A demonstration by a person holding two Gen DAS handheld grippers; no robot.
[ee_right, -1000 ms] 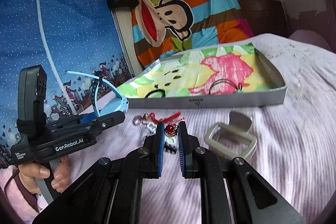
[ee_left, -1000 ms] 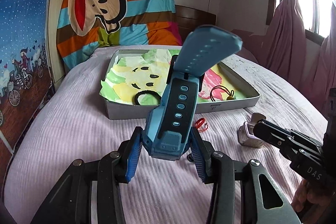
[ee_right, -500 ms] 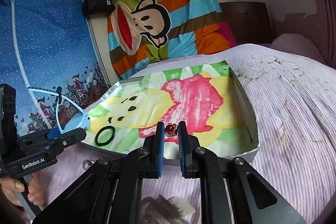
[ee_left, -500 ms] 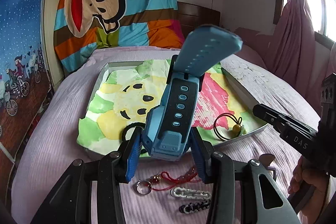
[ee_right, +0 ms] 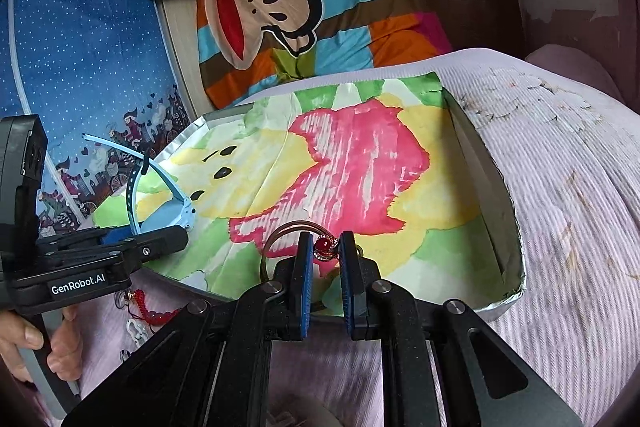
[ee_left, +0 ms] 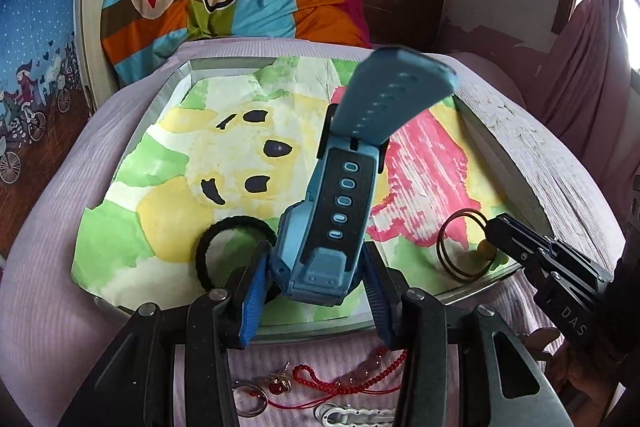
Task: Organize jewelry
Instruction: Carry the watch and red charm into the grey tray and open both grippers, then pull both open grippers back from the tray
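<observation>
The left tool (ee_left: 316,291) pinches a blue smartwatch (ee_left: 334,223) by its case, strap standing up, over the near edge of the shallow tray (ee_left: 168,95) on the bed. The right tool (ee_right: 325,267) clamps a red-stoned ring (ee_right: 325,247) above the tray's near side, by the thin brown hair tie (ee_left: 464,247); a black hair tie (ee_left: 224,239) lies inside too.

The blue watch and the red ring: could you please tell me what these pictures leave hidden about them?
- Blue watch: left wrist view, its face points away; the left tongs cover its sides.
- Red ring: right wrist view, its band is hidden behind the right tongs.
- White chain: left wrist view, cut off by the bottom edge.
</observation>
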